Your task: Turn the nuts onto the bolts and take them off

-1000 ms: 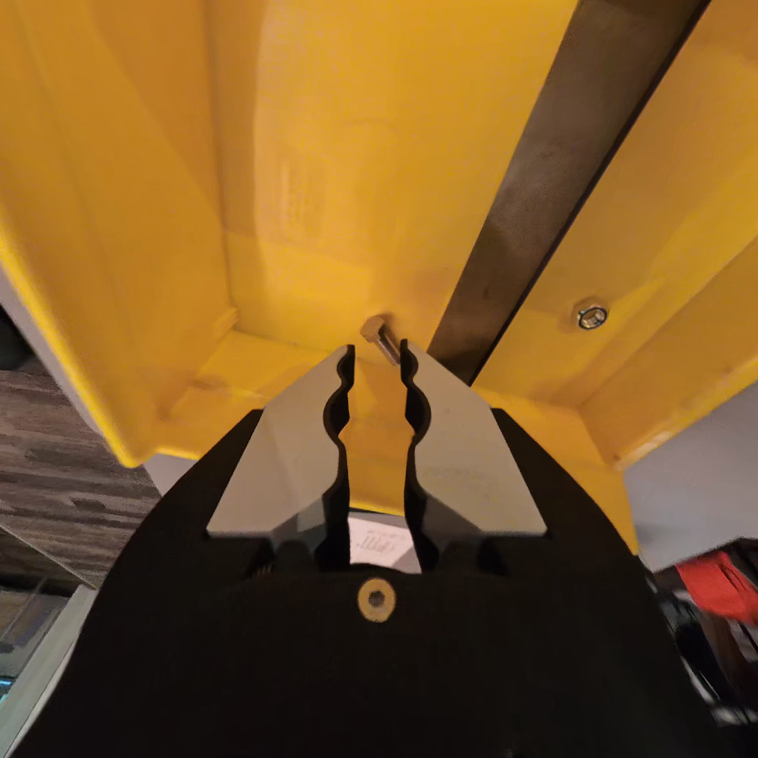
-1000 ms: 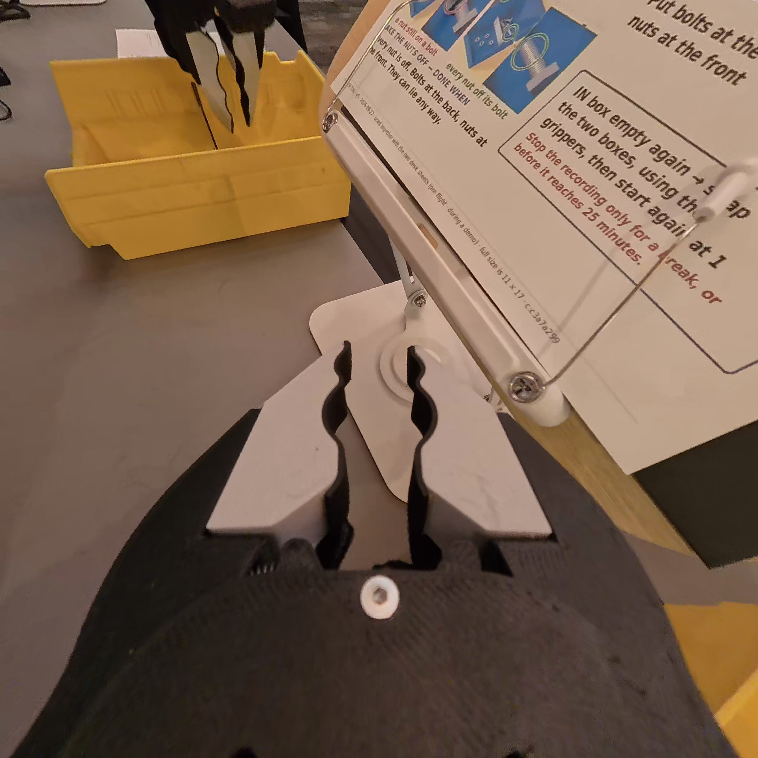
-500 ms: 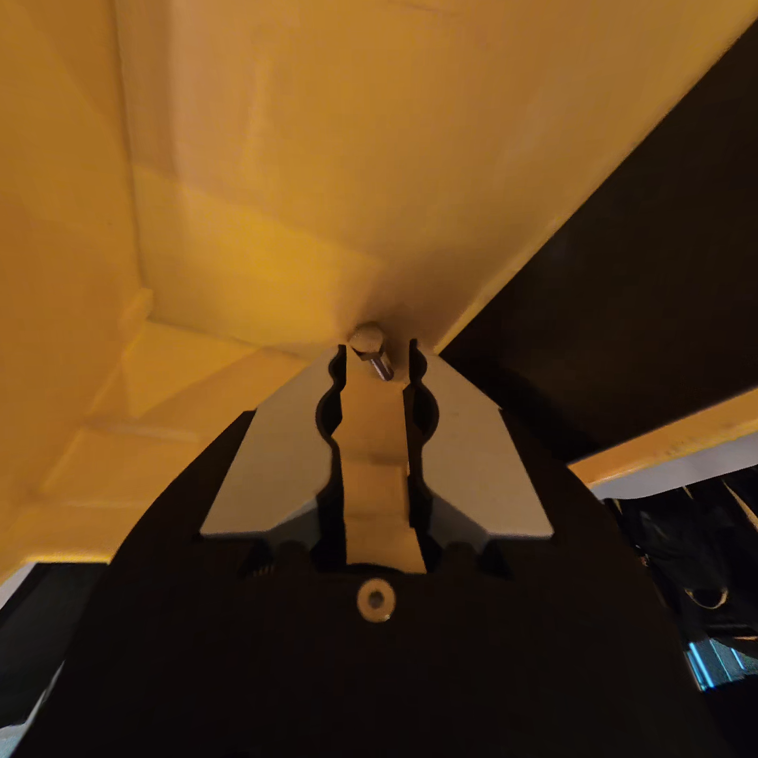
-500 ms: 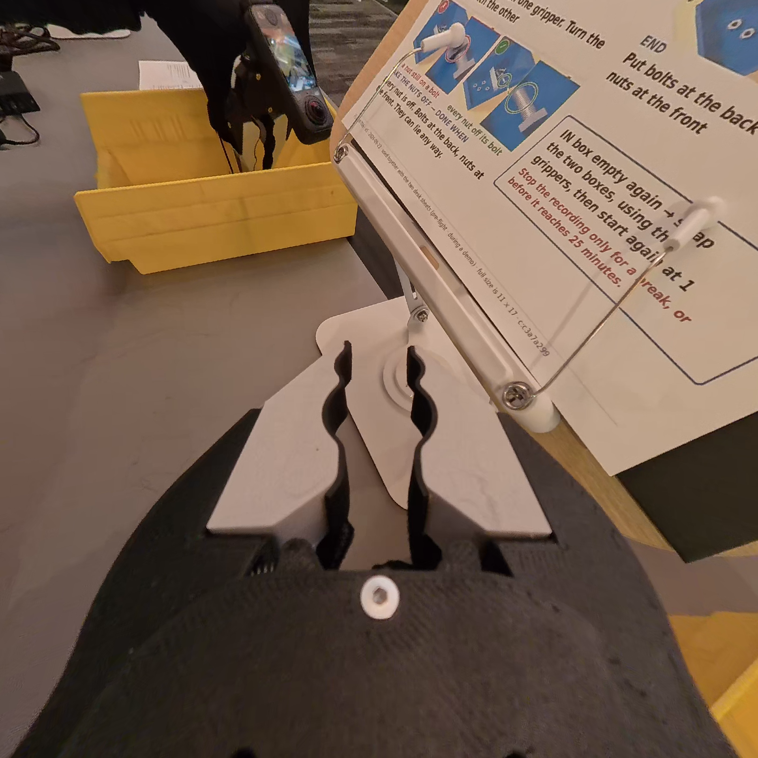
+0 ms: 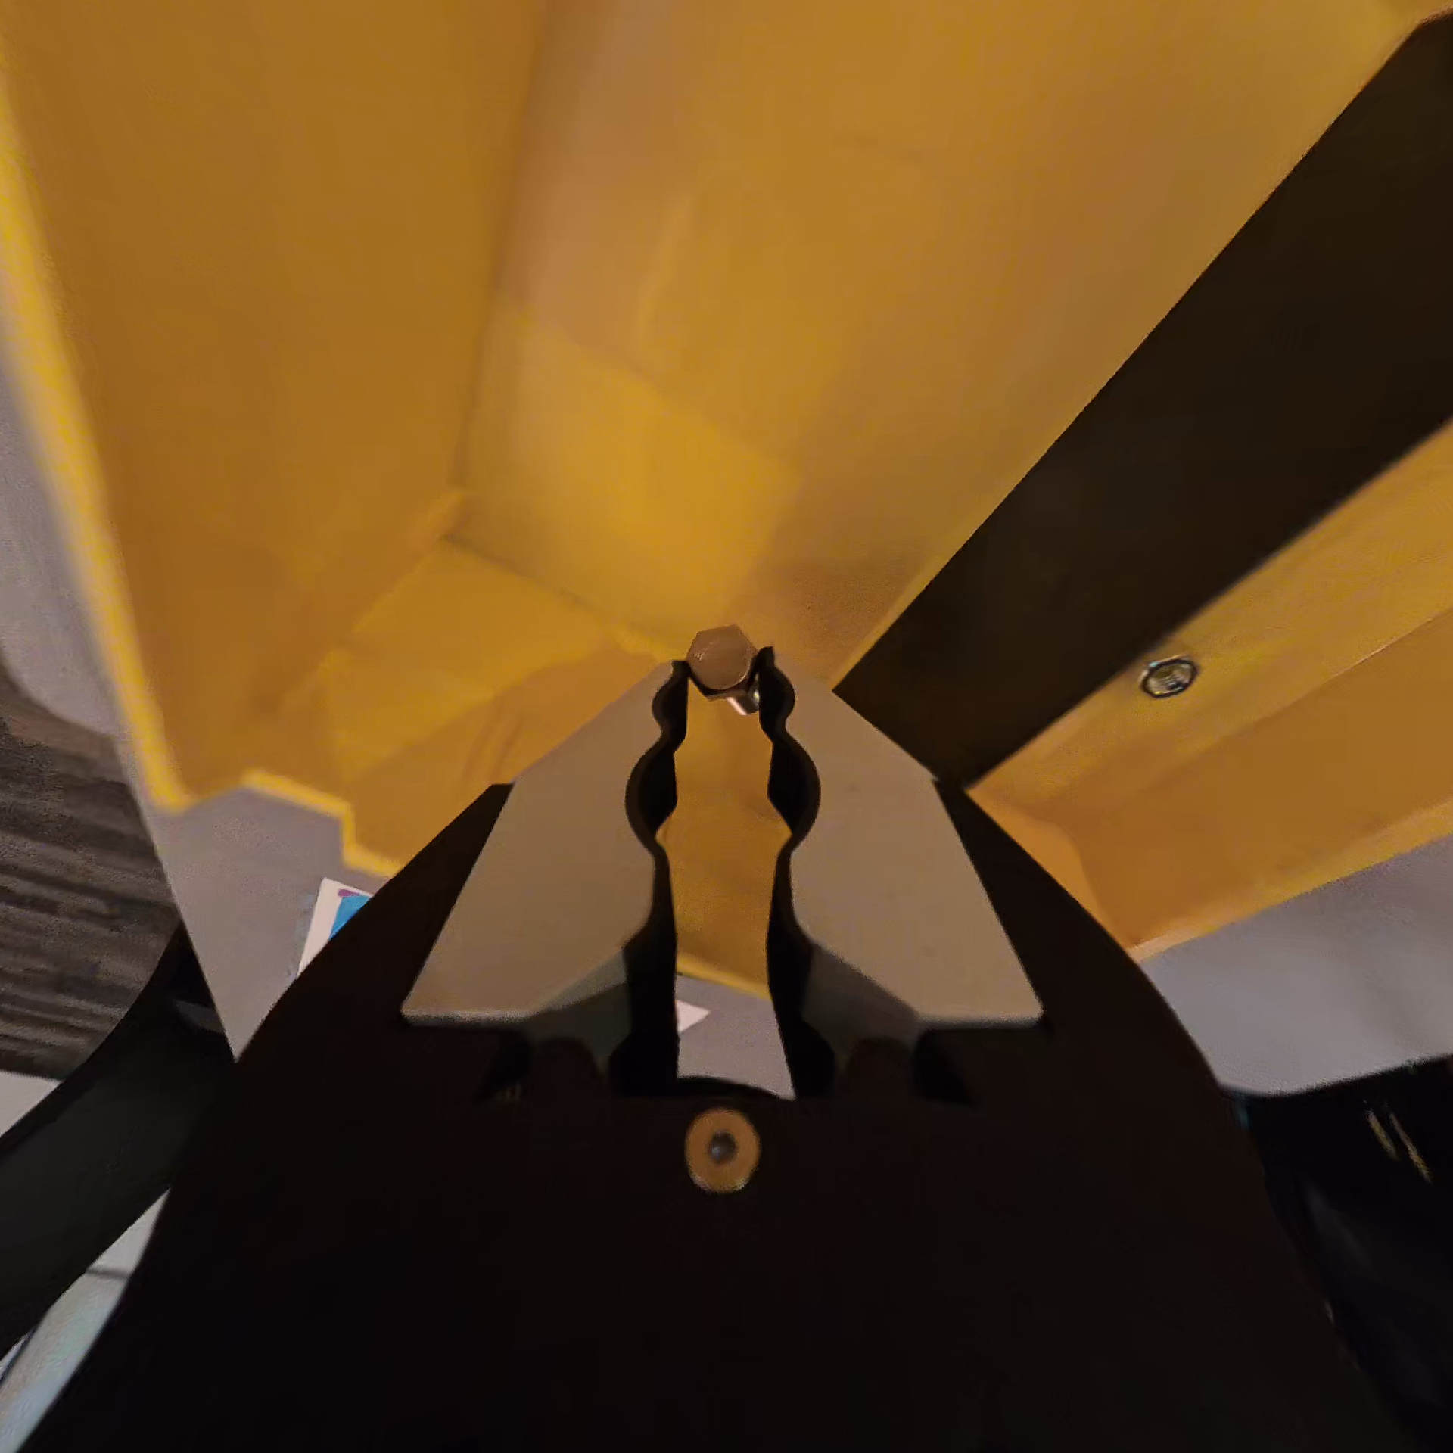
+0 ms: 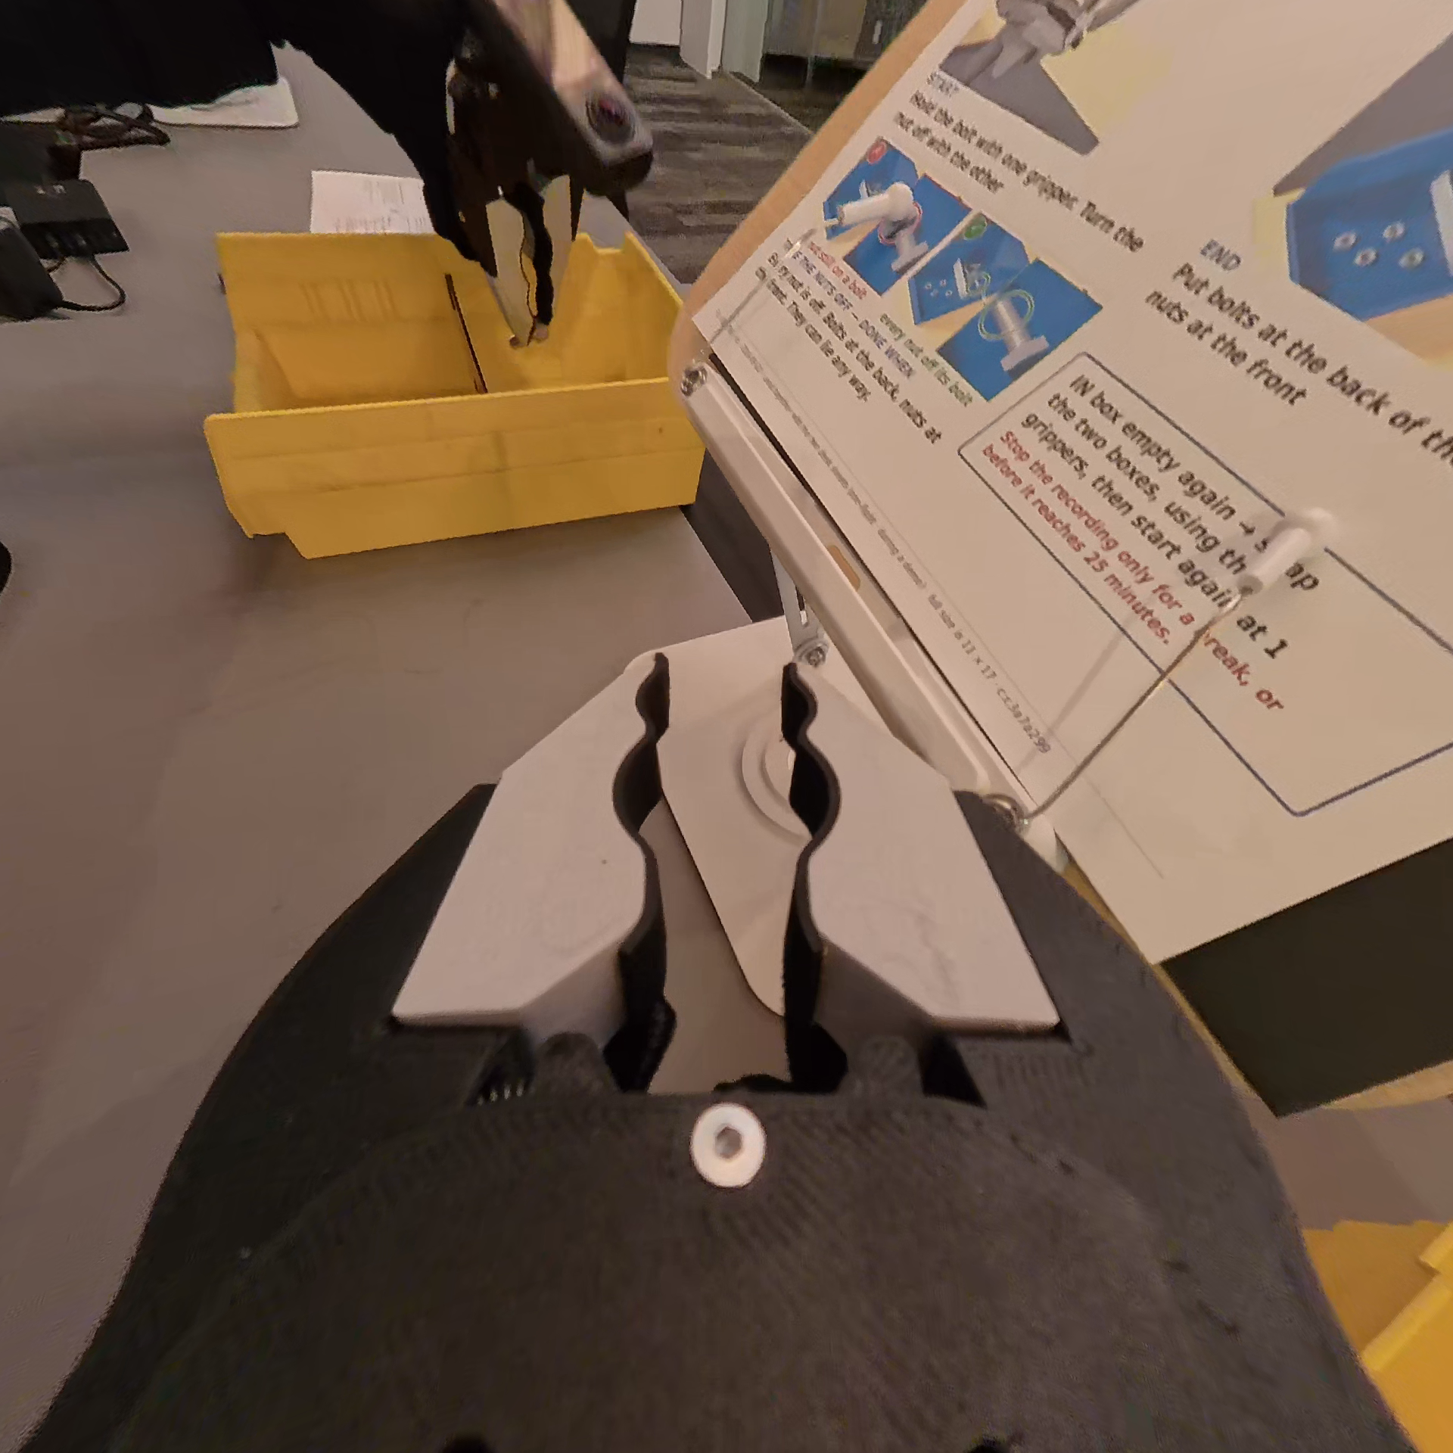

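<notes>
One bolt (image 5: 722,662) is pinched by its hex head at the tips of the left gripper (image 5: 722,675), above the floor of the yellow bin (image 5: 550,330); we judge the pick-up step in hand. A nut (image 5: 1169,676) lies beyond the black divider (image 5: 1179,440). The right gripper (image 6: 723,692) hangs over the table (image 6: 236,708), fingers apart and empty — next, we judge, it must fetch that nut.
</notes>
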Demonstrator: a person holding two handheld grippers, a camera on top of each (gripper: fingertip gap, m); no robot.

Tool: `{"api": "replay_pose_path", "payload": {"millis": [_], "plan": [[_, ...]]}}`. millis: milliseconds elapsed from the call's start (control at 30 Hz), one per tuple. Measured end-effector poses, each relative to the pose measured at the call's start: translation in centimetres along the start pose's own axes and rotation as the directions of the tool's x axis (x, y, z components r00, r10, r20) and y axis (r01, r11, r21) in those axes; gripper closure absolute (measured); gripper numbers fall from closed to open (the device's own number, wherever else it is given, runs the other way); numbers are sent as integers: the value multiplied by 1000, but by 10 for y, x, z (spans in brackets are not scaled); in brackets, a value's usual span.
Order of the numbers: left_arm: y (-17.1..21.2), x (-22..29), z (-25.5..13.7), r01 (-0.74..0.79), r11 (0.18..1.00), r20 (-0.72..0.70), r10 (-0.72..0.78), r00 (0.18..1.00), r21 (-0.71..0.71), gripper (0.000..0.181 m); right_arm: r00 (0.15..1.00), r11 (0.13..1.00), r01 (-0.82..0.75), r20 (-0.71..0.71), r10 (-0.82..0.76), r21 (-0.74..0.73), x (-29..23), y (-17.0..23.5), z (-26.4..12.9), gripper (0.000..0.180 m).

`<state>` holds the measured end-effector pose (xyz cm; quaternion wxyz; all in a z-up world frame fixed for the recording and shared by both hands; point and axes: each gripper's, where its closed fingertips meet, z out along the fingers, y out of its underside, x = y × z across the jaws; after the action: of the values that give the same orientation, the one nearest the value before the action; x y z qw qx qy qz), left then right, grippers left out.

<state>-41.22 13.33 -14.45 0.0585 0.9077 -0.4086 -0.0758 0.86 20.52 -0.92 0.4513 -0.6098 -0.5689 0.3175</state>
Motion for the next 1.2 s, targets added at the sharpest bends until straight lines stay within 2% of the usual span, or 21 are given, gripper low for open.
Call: {"api": "replay_pose_path", "payload": {"millis": [100, 200, 300, 400, 467, 600, 700, 867, 933, 1200], "plan": [[-17, 7, -44, 65, 972, 2, -67, 998, 227, 165, 999, 998, 48, 24, -49, 40, -11, -14, 0, 150], [-40, 23, -97, 128, 858, -35, -127, 991, 498, 165, 992, 988, 115, 39, -119, 103, -28, -35, 1, 144], [-67, 51, -154, 162, 664, -87, -145, 986, 730, 165, 977, 962, 205, 15, -211, 178, -45, -60, 3, 135], [-100, 88, -213, 172, 404, -135, -119, 984, 898, 165, 956, 931, 289, -10, -294, 225, -65, -80, 8, 132], [-125, 119, -251, 187, 202, -181, -49, 982, 961, 165, 938, 908, 344, -34, -346, 240, -77, -89, 11, 130], [-171, 171, -298, 248, -53, -240, 120, 963, 967, 164, 903, 863, 430, -123, -412, 266, -84, -104, 9, 130], [-197, 192, -319, 404, -211, -345, 267, 900, 890, 164, 868, 835, 492, -211, -449, 249, -77, -107, 5, 135], [-223, 200, -309, 597, -307, -466, 405, 787, 741, 165, 833, 819, 536, -286, -473, 208, -64, -101, 4, 146], [-225, 203, -305, 656, -309, -487, 474, 734, 689, 165, 824, 809, 550, -297, -483, 207, -64, -100, 5, 149], [-241, 202, -280, 736, -291, -552, 510, 660, 612, 165, 793, 794, 586, -315, -521, 160, -66, -93, 16, 161]]}}
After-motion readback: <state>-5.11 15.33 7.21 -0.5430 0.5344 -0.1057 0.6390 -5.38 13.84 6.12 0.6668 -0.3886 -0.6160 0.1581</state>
